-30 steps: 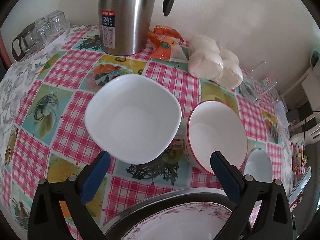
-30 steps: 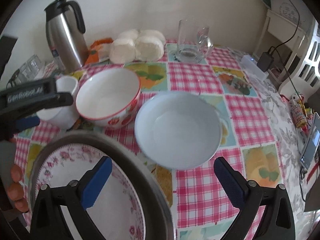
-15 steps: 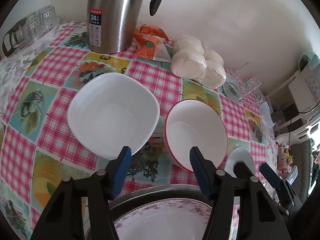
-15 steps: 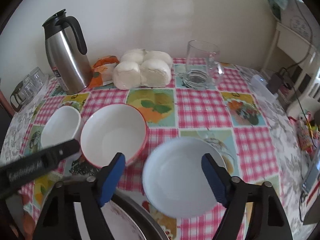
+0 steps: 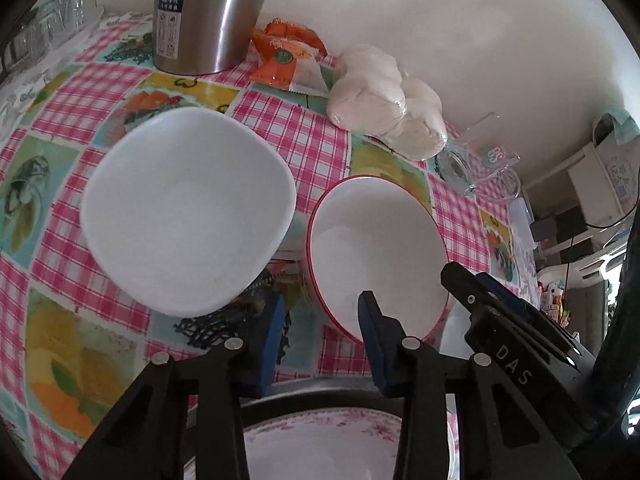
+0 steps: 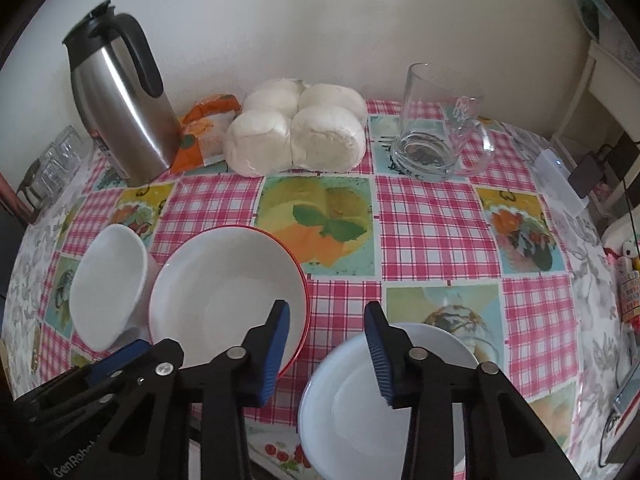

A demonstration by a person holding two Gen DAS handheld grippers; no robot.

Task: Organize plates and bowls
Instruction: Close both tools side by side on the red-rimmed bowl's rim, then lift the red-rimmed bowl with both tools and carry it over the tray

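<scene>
A white squarish bowl (image 5: 188, 208) and a red-rimmed round bowl (image 5: 376, 256) sit side by side on the checked tablecloth. My left gripper (image 5: 320, 320) hovers just in front of the gap between them, jaws part open and empty. A floral plate (image 5: 320, 448) in a metal pan lies beneath it. In the right wrist view the red-rimmed bowl (image 6: 228, 300) is left of my right gripper (image 6: 328, 328), and a pale blue bowl (image 6: 384, 400) lies under its right finger. The white bowl (image 6: 108, 288) is far left. The right gripper is part open and empty.
A steel thermos (image 6: 120, 108), an orange packet (image 6: 204, 128), wrapped white buns (image 6: 296, 132) and a glass mug (image 6: 436, 124) stand along the wall. Small glasses (image 6: 52, 160) sit at the far left. A white shelf (image 6: 608, 92) and cables stand to the right.
Both grippers have narrowed from wide open to part open. The right gripper rose and drew back, so the pale bowl is now lower in its view. The left gripper shifted right.
</scene>
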